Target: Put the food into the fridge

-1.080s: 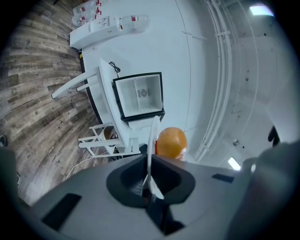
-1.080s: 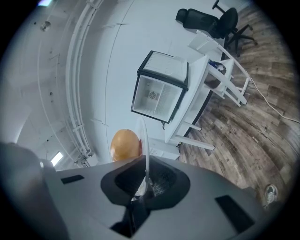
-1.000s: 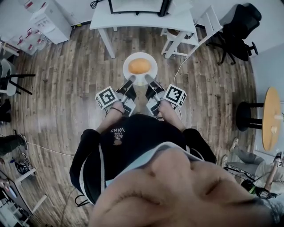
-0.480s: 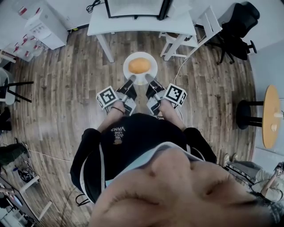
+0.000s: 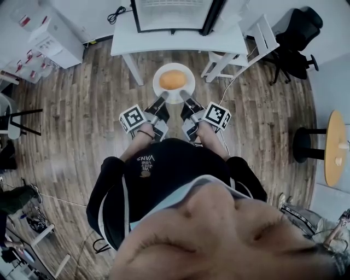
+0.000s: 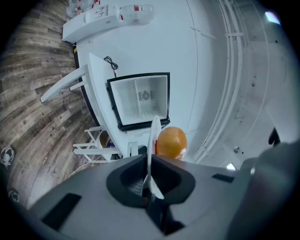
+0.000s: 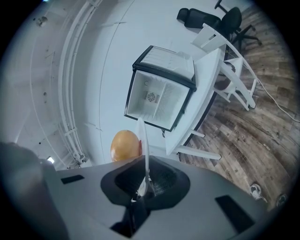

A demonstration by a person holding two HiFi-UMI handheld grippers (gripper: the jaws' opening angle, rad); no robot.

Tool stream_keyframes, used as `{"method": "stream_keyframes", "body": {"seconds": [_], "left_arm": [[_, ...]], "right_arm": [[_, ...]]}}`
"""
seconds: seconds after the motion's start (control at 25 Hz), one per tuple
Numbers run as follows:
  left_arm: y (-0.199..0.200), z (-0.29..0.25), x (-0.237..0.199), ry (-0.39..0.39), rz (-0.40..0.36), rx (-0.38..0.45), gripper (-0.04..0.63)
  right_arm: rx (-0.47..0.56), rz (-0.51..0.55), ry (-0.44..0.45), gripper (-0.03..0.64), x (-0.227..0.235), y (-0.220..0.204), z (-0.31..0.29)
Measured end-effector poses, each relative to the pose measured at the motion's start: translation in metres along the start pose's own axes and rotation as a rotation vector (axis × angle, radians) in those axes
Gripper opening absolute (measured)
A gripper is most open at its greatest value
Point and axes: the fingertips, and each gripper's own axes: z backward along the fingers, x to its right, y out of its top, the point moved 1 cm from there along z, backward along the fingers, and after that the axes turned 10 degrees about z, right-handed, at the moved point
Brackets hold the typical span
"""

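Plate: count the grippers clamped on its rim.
2. The left gripper clamps the plate at its near-left rim, the right gripper at its near-right rim. None looks hidden.

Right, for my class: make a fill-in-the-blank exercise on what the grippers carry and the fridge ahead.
1. The round orange food lies on a white ____.
2. The left gripper and the right gripper are each ____ on the plate rim.
3. The mini fridge on the white table stands ____, its inside showing.
Missing words: plate; shut; open.
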Motion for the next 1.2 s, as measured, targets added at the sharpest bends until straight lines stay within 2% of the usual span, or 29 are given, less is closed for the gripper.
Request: {"method": "stream_keyframes", "body": {"seconds": [0.24,0.36,0.52,0.72,0.92,1.2], "left_arm": [[0.039,-0.013,-0.005,0.015,0.007,-0.031,0.029],[0.054,-0.019,-0.003,-0.009,0.014,-0.050,0.029],[0.072,-0.023,-0.004,0.009,0.004,-0.071,0.029],[0.083,-0.032,-0.008,0.015,0.008,-0.076,0.029],[0.096,-0.045,-0.015,0.034,0.019,-0.069,0.029],[0.104,-0.087,-0.013,0.024,0.036,-0.068,0.029]], "right_arm": [[0.028,-0.007,-0.020,0.029,0.003,0.010,-0.037],[0.037,-0.007,-0.047,0.029,0.006,0.013,-0.051],[0.061,-0.019,-0.031,0.029,0.003,0.018,-0.069],[0.056,-0.018,-0.069,0.029,0.011,0.023,-0.078],[0.057,-0.036,-0.047,0.029,0.017,0.034,-0.093],[0.044,-0.041,-0.041,0.029,0.035,0.072,-0.105]]}}
